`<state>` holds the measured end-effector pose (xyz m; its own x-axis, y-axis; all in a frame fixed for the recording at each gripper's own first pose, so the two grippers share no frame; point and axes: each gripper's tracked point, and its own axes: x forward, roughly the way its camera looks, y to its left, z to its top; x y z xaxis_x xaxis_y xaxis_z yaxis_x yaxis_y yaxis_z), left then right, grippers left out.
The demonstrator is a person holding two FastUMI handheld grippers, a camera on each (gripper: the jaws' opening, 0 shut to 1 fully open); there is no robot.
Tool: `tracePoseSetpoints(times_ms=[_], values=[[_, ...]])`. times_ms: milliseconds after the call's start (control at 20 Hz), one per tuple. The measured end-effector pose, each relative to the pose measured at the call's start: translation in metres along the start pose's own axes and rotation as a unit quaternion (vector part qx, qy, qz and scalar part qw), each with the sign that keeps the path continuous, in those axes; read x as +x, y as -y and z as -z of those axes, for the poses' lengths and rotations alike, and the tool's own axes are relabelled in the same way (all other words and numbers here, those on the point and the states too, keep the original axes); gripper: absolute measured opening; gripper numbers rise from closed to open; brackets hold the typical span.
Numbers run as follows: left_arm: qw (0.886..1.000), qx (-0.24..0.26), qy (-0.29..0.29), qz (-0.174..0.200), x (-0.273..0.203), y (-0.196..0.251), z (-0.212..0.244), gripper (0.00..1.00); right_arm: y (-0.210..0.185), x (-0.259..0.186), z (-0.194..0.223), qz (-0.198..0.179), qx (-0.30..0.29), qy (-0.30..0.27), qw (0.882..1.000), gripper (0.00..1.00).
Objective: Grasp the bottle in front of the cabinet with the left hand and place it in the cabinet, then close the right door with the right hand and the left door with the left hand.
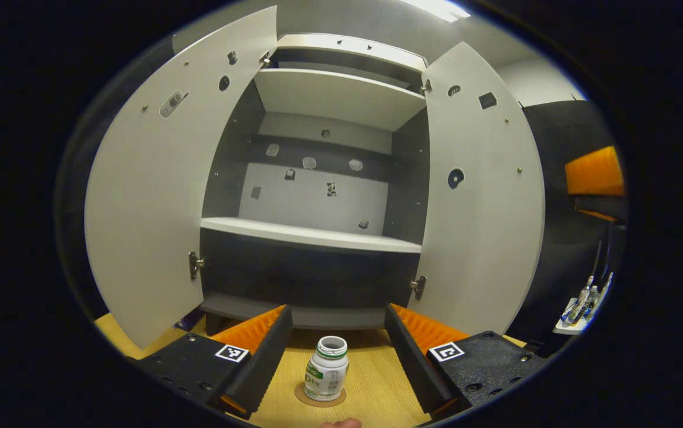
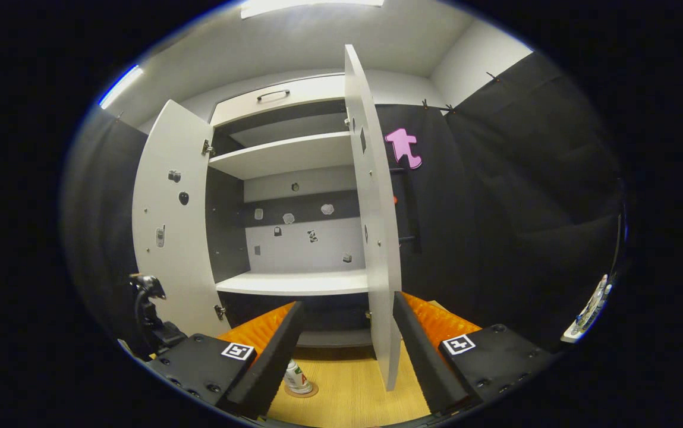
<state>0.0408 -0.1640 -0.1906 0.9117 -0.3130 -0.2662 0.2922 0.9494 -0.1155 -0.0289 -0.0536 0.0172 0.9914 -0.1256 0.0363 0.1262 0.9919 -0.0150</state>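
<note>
A small white bottle [image 1: 326,371] with a green label and an open top stands upright on a round mark on the wooden table [image 1: 377,386], in front of the cabinet. My left gripper [image 1: 337,314] is open, one finger on each side of the bottle, both apart from it. The cabinet's left door [image 1: 151,196] and right door [image 1: 484,196] are wide open, showing a bare white shelf [image 1: 311,235]. My right gripper [image 2: 347,303] is open and holds nothing. The right door [image 2: 377,238] stands edge-on just ahead of it. The bottle [image 2: 297,377] peeks out beside its left finger.
A small white ledge with several upright items [image 1: 579,303] sits at the far right, and an orange block [image 1: 594,172] hangs above it. A black piece of gear [image 2: 150,312] stands by the left door. A fingertip [image 1: 341,423] shows at the bottom edge.
</note>
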Motion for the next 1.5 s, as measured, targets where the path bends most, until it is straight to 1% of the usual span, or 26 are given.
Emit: tracePoseSetpoints(times_ms=[100, 200, 300, 450, 700, 750, 850, 1000, 1050, 1200, 1350, 1400, 1500], values=[[0.999, -0.017, -0.038, -0.001, 0.009, -0.001, 0.037, 0.95, 0.007, 0.000, 0.000, 0.007, 0.000, -0.001, 1.000, 0.99], [0.997, -0.032, -0.074, -0.013, 0.017, -0.008, 0.070, 0.95, 0.010, 0.003, 0.002, 0.011, -0.001, -0.006, 1.000, 0.99], [0.994, -0.038, -0.097, -0.019, 0.023, -0.011, 0.093, 0.96, 0.012, 0.003, 0.004, 0.011, -0.006, -0.010, 1.000, 0.99], [0.993, -0.037, -0.112, -0.022, 0.031, -0.013, 0.113, 0.95, 0.015, 0.005, 0.005, 0.014, -0.013, -0.011, 1.000, 0.99], [0.989, -0.022, -0.138, -0.046, 0.040, -0.023, 0.145, 0.95, 0.016, 0.007, 0.005, 0.012, -0.011, -0.015, 1.000, 0.99], [0.989, -0.020, -0.141, -0.049, 0.040, -0.026, 0.150, 0.95, 0.017, 0.008, 0.006, 0.012, -0.012, -0.016, 1.000, 0.90], [0.988, -0.016, -0.145, -0.054, 0.041, -0.030, 0.156, 0.95, 0.017, 0.008, 0.006, 0.011, -0.011, -0.019, 1.000, 0.91], [0.987, -0.014, -0.153, -0.048, 0.041, -0.029, 0.162, 0.95, 0.015, 0.009, 0.007, 0.007, -0.012, -0.021, 1.000, 0.91], [0.987, -0.010, -0.152, -0.052, 0.036, -0.031, 0.161, 0.81, 0.014, 0.009, 0.006, 0.006, -0.012, -0.020, 1.000, 0.91], [0.989, -0.002, -0.139, -0.040, 0.029, -0.029, 0.140, 0.78, 0.013, 0.009, 0.005, 0.004, -0.013, -0.017, 1.000, 0.91], [0.994, -0.002, -0.101, -0.037, 0.022, -0.030, 0.089, 0.78, 0.010, 0.011, 0.007, 0.000, -0.007, -0.017, 1.000, 0.91], [0.996, -0.010, -0.086, -0.038, 0.020, -0.032, 0.070, 0.78, 0.009, 0.010, 0.008, -0.002, -0.005, -0.018, 1.000, 0.99], [0.997, -0.029, -0.060, -0.036, 0.016, -0.033, 0.029, 0.78, 0.006, 0.011, 0.010, -0.005, -0.002, -0.021, 1.000, 0.99]])
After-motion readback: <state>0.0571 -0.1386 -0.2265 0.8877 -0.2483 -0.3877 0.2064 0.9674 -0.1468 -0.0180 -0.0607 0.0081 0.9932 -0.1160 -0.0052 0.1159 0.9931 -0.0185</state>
